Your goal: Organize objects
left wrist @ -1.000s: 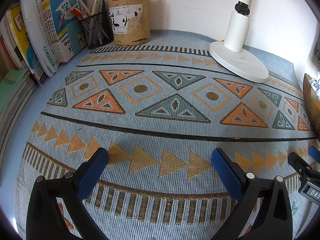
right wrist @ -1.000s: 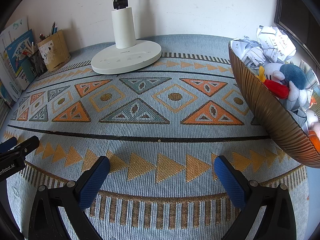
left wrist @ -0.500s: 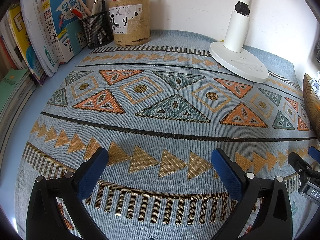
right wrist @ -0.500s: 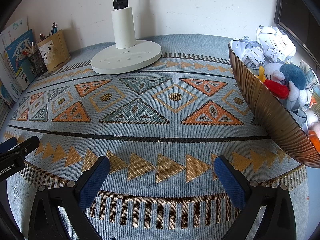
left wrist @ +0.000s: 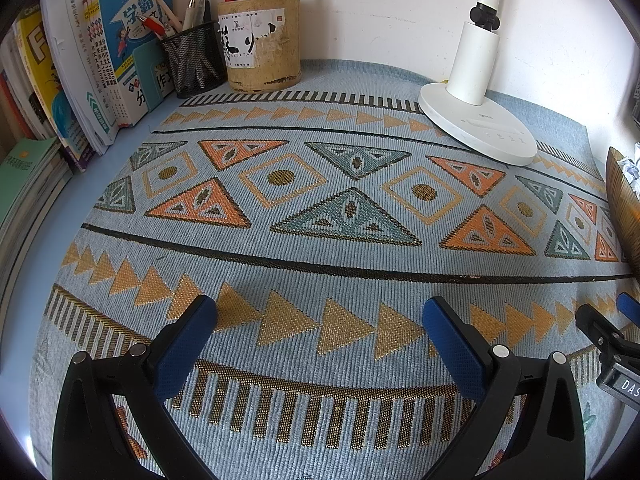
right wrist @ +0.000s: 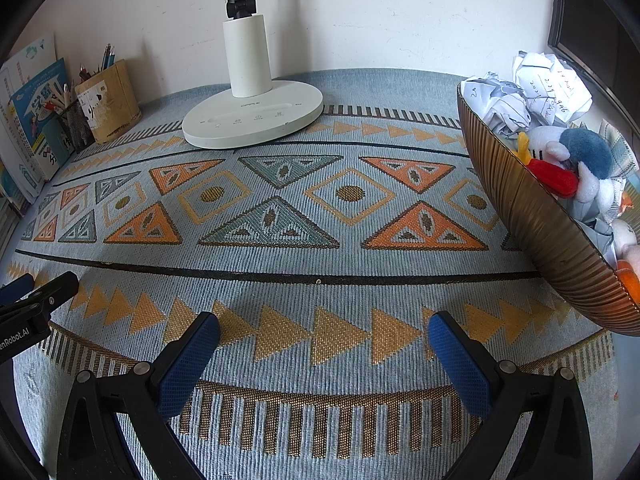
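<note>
left claw [left wrist: 320,314]: fingers spread wide, nothing between them, low over the woven mat [left wrist: 340,264]. right claw [right wrist: 324,330]: likewise spread and empty, just beside the left one.
task item: ribbed bronze bowl [right wrist: 540,220], at the right edge of the surface, heaped with crumpled paper balls [right wrist: 532,92] and a plush toy [right wrist: 572,160].
orientation: bowl tilted, mouth facing up and to the right, away from the mat's middle; plush lies with its long axis roughly along the rim, red part [right wrist: 554,176] toward the right claw.
risk, judged: contents sit above the rim, so a nudge on the bowl wall could spill paper; a soft plush may slip from a shallow pinch.
surroundings: white lamp base [right wrist: 256,120] at rear centre; wooden pen pot [left wrist: 260,44], mesh pen cup [left wrist: 194,60] and books [left wrist: 80,72] far left, well apart from the bowl.
</note>
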Demonstrator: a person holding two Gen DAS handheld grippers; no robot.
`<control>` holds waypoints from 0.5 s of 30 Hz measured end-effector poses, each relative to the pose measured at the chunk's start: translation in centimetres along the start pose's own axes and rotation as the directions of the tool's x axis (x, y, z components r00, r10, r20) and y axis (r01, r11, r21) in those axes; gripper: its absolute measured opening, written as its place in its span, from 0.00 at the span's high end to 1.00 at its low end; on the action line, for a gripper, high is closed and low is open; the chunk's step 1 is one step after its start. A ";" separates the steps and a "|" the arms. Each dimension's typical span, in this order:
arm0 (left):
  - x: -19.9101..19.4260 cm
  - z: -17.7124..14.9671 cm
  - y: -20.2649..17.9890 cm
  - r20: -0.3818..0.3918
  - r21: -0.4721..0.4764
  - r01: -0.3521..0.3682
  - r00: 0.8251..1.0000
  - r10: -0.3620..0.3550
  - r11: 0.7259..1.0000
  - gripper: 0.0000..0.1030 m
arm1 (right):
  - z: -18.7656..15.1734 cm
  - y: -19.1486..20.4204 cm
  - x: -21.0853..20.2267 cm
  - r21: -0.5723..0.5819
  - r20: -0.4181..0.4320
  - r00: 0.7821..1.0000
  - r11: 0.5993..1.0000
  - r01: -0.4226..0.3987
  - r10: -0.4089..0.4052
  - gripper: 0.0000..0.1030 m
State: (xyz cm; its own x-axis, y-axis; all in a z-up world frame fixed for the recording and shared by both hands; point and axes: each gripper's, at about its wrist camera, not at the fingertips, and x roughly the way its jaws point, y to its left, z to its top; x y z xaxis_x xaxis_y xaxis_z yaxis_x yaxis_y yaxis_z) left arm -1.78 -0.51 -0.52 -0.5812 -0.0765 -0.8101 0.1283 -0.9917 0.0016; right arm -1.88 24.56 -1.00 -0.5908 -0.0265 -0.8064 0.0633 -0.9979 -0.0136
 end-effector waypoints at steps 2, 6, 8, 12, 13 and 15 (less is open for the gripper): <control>0.0 0.0 0.0 0.000 0.000 0.000 1.000 0.000 1.000 0.00 | 0.0 0.0 0.0 0.000 0.000 1.000 1.000 0.000 0.000 0.00; -0.1 -0.1 0.2 0.000 0.001 0.001 1.000 -0.001 1.000 0.00 | 0.0 0.0 0.0 0.000 0.000 1.000 1.000 0.000 0.000 0.00; -0.1 -0.1 0.2 0.000 0.001 0.001 1.000 -0.001 1.000 0.00 | 0.0 0.0 0.0 0.000 0.000 1.000 1.000 0.000 0.000 0.00; -0.2 -0.1 0.4 -0.001 0.001 0.002 1.000 -0.002 1.000 0.00 | 0.0 0.0 0.0 0.000 0.000 1.000 1.000 0.000 0.000 0.00; -0.3 -0.2 0.3 -0.001 0.001 0.002 1.000 -0.002 1.000 0.00 | 0.0 0.0 0.0 0.000 0.000 1.000 1.000 0.000 0.000 0.00; -0.3 -0.2 0.4 -0.001 0.001 0.002 1.000 -0.002 1.000 0.00 | 0.0 0.0 0.0 0.000 0.000 1.000 1.000 0.000 0.000 0.00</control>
State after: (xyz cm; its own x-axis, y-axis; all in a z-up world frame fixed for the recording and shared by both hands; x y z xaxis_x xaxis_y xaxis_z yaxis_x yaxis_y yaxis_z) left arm -1.46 -0.83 -0.41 -0.5810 -0.0746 -0.8105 0.1261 -0.9920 0.0010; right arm -1.89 24.57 -1.00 -0.5907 -0.0268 -0.8064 0.0638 -0.9979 -0.0136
